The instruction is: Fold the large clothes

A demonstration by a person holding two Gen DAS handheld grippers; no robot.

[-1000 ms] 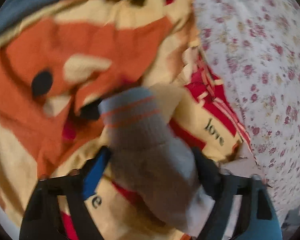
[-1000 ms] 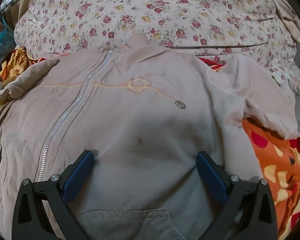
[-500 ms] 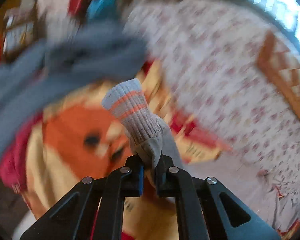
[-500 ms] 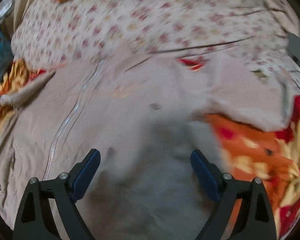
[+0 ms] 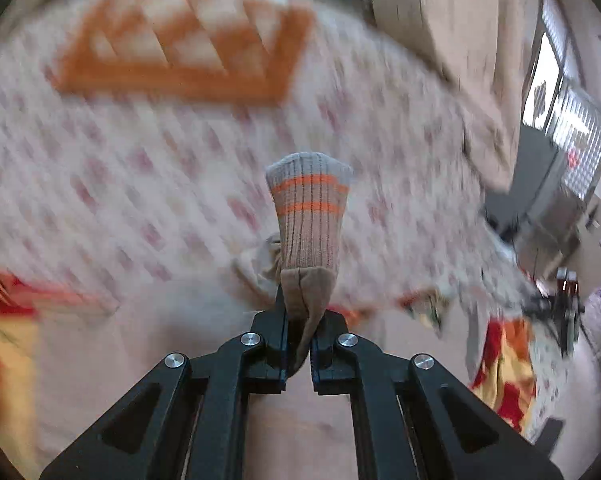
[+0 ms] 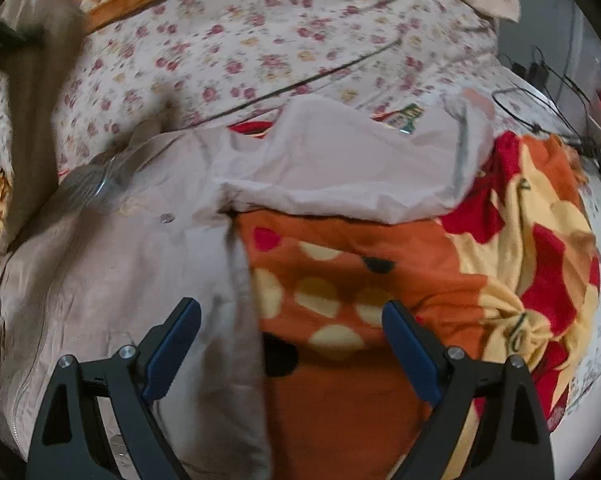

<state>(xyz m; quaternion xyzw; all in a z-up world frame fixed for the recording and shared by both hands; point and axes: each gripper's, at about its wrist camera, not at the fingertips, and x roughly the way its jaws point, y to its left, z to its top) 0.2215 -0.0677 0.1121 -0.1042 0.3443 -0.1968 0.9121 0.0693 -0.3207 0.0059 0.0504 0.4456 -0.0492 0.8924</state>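
My left hand-held gripper (image 5: 299, 344) is clamped on the jacket's ribbed cuff (image 5: 308, 216), which sticks up past the pads above the floral bedspread (image 5: 148, 168). My right hand-held gripper (image 6: 292, 344) has its jaws spread wide with nothing between them, hovering over the side edge of the beige zip jacket (image 6: 132, 264). That jacket lies spread on the bed, on an orange spotted blanket (image 6: 340, 280).
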